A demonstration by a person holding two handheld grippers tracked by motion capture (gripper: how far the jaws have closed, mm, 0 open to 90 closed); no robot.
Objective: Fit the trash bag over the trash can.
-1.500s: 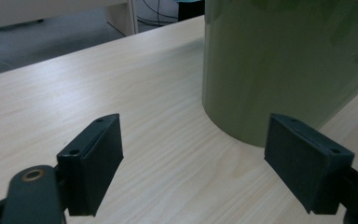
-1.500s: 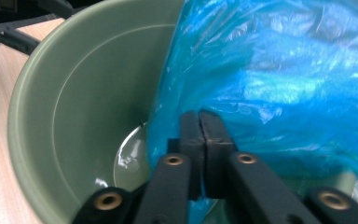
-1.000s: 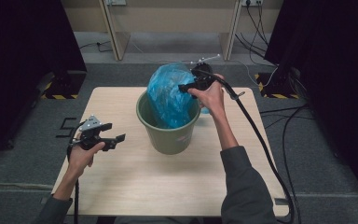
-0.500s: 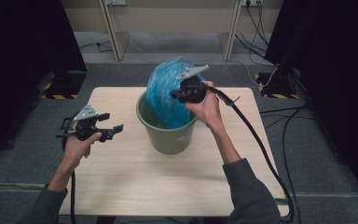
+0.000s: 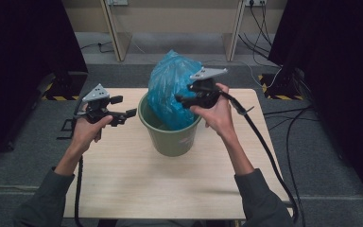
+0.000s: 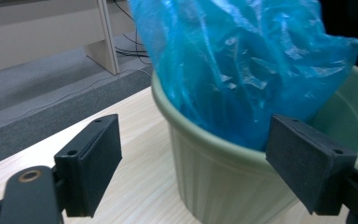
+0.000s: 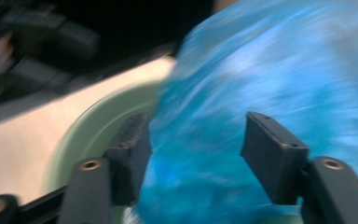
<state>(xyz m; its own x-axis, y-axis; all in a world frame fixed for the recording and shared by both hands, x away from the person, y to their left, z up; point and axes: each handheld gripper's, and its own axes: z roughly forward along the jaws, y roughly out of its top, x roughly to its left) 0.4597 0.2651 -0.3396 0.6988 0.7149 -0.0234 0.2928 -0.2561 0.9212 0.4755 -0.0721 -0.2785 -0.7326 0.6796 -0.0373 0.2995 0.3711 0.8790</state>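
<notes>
Beside the green bucket (image 6: 223, 172), both hand-held grippers (image 5: 131, 112) (image 5: 182, 100) gape empty, the right's jaws just reopened against the blue bag (image 7: 270, 84).

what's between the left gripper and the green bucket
Nothing: in the high view, bare table separates the open left gripper from the green bucket.
</notes>
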